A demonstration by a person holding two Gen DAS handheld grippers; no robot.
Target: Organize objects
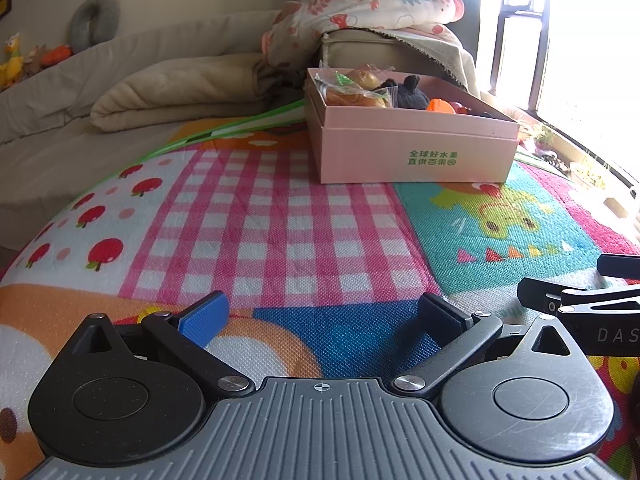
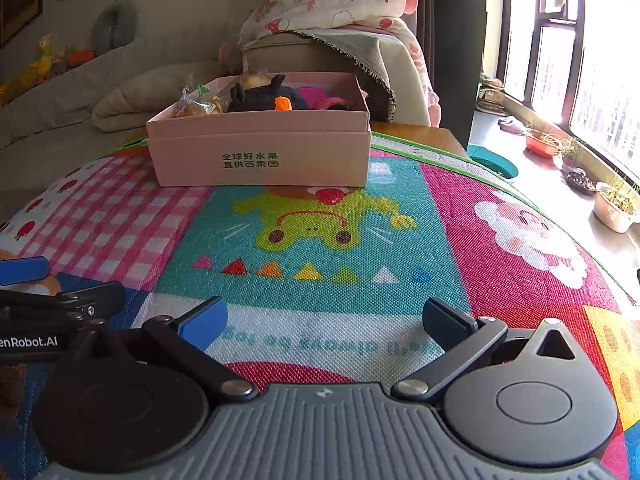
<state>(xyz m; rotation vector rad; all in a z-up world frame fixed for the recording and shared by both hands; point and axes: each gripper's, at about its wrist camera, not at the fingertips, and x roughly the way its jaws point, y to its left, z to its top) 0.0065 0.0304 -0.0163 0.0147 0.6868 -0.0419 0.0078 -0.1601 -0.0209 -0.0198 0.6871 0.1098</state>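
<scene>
A pink cardboard box (image 1: 412,148) with green Chinese print stands on the colourful play mat (image 1: 260,220), ahead of both grippers; it also shows in the right wrist view (image 2: 260,156). It holds a wrapped bread bun (image 1: 360,88), a black plush toy (image 1: 412,94), an orange piece (image 1: 440,106) and a pink item (image 2: 316,96). My left gripper (image 1: 322,318) is open and empty, low over the mat. My right gripper (image 2: 326,318) is open and empty, beside the left one. Each gripper shows at the edge of the other's view.
A beige sofa (image 1: 120,80) with a rolled blanket (image 1: 180,92) lies behind the mat. A floral quilt (image 1: 372,4) drapes an armrest behind the box. Plant pots (image 2: 612,208) line the window sill at right. The mat's right edge drops to the floor.
</scene>
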